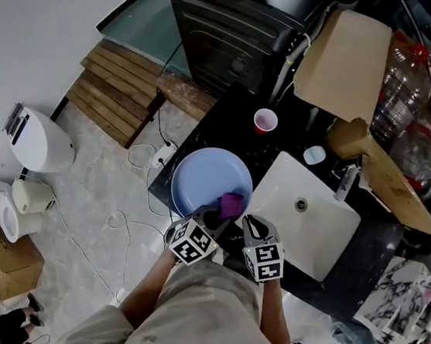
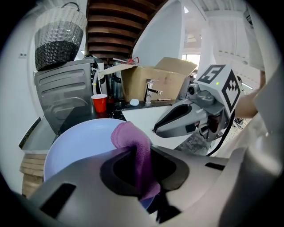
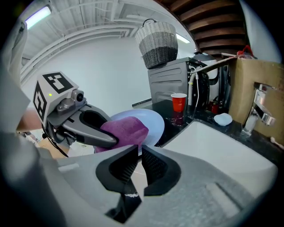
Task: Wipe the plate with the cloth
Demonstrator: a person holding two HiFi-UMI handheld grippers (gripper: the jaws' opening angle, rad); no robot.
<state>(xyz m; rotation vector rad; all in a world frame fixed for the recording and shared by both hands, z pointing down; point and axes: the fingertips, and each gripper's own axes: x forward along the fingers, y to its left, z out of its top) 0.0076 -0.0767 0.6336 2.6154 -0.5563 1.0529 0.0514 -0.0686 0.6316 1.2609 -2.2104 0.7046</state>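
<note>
- The left hand-held gripper (image 2: 138, 165) has its jaws clamped on the purple cloth (image 2: 131, 138). The cloth's free fold rises above the jaws and lies against the pale blue plate (image 2: 75, 148).
- In the head view the plate sits at frame centre, at the left edge of the dark tabletop (image 1: 229, 122) and just left of the white sink (image 1: 315, 218). The cloth is at the plate's lower right rim.
- The right hand-held gripper (image 3: 139, 160) has its jaws together with nothing between them. It is just right of the cloth.
- Only the head view shows the floor, with wooden slats (image 1: 116, 89) at upper left. The gripper views show a wicker basket (image 3: 158, 43) and a red cup (image 3: 178, 103).
- The only print visible is the square markers on the gripper cubes.
</note>
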